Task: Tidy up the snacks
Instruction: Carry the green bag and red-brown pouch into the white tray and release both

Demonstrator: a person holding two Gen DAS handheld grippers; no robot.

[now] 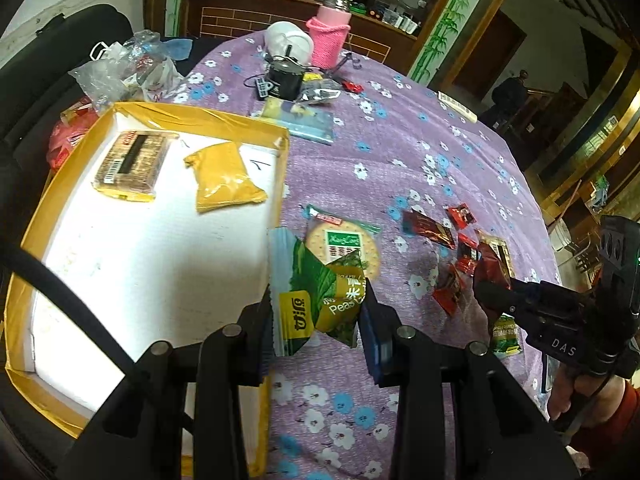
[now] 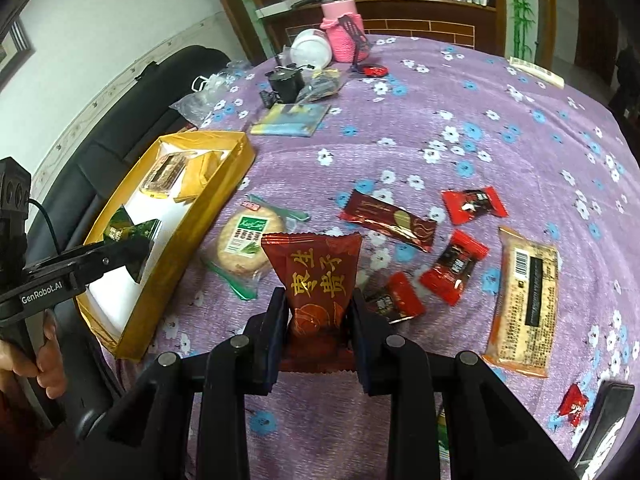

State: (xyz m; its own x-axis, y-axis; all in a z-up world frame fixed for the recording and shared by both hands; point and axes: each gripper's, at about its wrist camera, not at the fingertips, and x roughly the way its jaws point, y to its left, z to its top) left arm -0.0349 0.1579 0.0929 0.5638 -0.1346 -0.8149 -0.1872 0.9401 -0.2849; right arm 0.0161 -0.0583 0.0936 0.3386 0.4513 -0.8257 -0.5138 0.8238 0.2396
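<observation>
Clearly, both packets are light, crinkly and slippery: the left gripper (image 1: pixel 318 304) pinches the green pea packet (image 1: pixel 316 296) at lower centre, beside the yellow box (image 1: pixel 192 114); the right gripper (image 2: pixel 318 312) clamps the dark red snack pouch (image 2: pixel 316 280) mid-body.

Home dining room: floral tablecloth (image 2: pixel 460 112), wooden sideboard (image 1: pixel 256 20).

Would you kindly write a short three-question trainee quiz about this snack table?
1. True or false: the left hand-held gripper is shut on a green pea packet.
2. What does the right hand-held gripper hold?
3. How many snacks lie in the gold box: A one, B two, C four?

Key: 1 true. 2 a dark red packet. 3 B, a brown biscuit pack and a yellow pouch.
</observation>
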